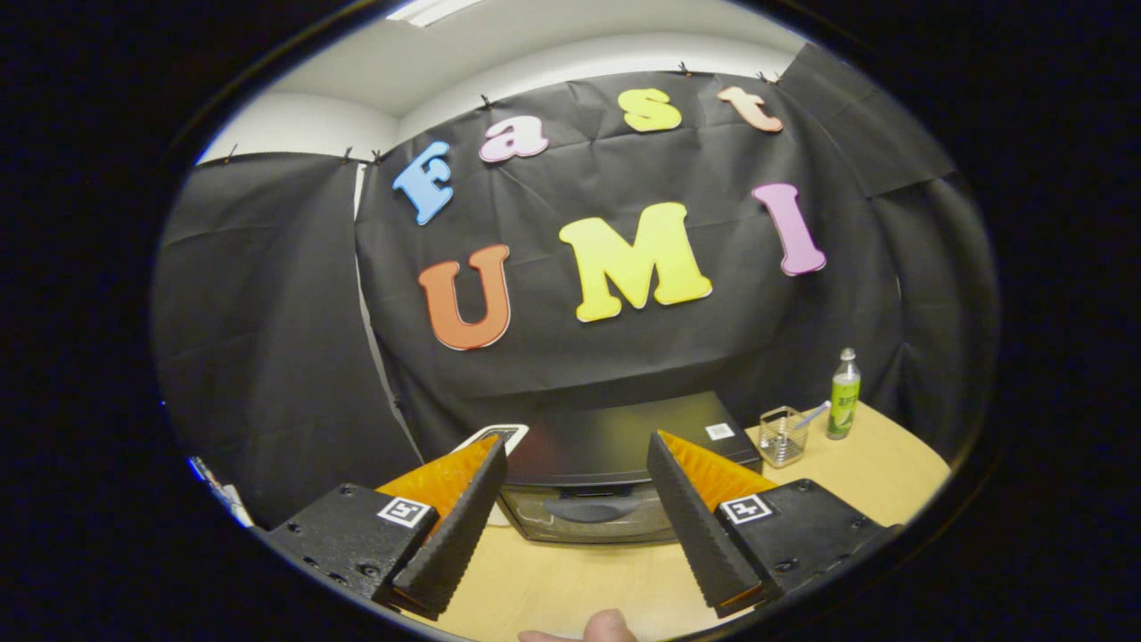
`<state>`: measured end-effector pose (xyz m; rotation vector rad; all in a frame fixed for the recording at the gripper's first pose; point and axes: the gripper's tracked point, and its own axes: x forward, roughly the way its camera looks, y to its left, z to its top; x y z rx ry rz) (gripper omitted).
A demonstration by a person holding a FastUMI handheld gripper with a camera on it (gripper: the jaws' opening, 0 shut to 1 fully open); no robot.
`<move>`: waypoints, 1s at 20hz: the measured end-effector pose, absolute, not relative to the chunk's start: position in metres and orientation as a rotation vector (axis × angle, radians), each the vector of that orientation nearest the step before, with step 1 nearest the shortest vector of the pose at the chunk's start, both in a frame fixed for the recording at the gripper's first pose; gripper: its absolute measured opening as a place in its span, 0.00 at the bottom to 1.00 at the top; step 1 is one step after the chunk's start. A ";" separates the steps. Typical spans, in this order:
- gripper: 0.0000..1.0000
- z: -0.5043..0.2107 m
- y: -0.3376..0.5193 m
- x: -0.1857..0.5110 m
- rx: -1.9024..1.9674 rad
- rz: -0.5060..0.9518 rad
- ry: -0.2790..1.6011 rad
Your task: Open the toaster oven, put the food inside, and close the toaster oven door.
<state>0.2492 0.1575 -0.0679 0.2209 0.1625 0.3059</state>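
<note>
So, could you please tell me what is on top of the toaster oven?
A small white sticker sits on the toaster oven top; otherwise it looks bare. The open tool fingers cover its front corners.

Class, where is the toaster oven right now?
The toaster oven sits on the table just beyond the open gripper, door shut, left of a wire basket.
</note>
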 end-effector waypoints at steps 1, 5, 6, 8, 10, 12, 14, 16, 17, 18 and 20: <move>1.00 -0.073 0.166 0.261 0.221 0.318 0.171; 1.00 -0.097 0.192 0.304 0.217 0.336 0.197; 1.00 -0.109 0.191 0.314 0.207 0.316 0.220; 1.00 -0.134 0.188 0.329 0.204 0.270 0.263; 1.00 -0.158 0.182 0.339 0.221 0.230 0.307; 1.00 -0.177 0.179 0.340 0.211 0.204 0.339; 1.00 -0.176 0.178 0.343 0.155 0.180 0.297; 1.00 -0.185 0.177 0.341 0.081 0.160 0.279; 1.00 -0.206 0.175 0.338 0.053 0.145 0.358; 1.00 -0.196 0.177 0.340 0.018 0.147 0.255; 1.00 -0.203 0.175 0.339 0.025 0.150 0.259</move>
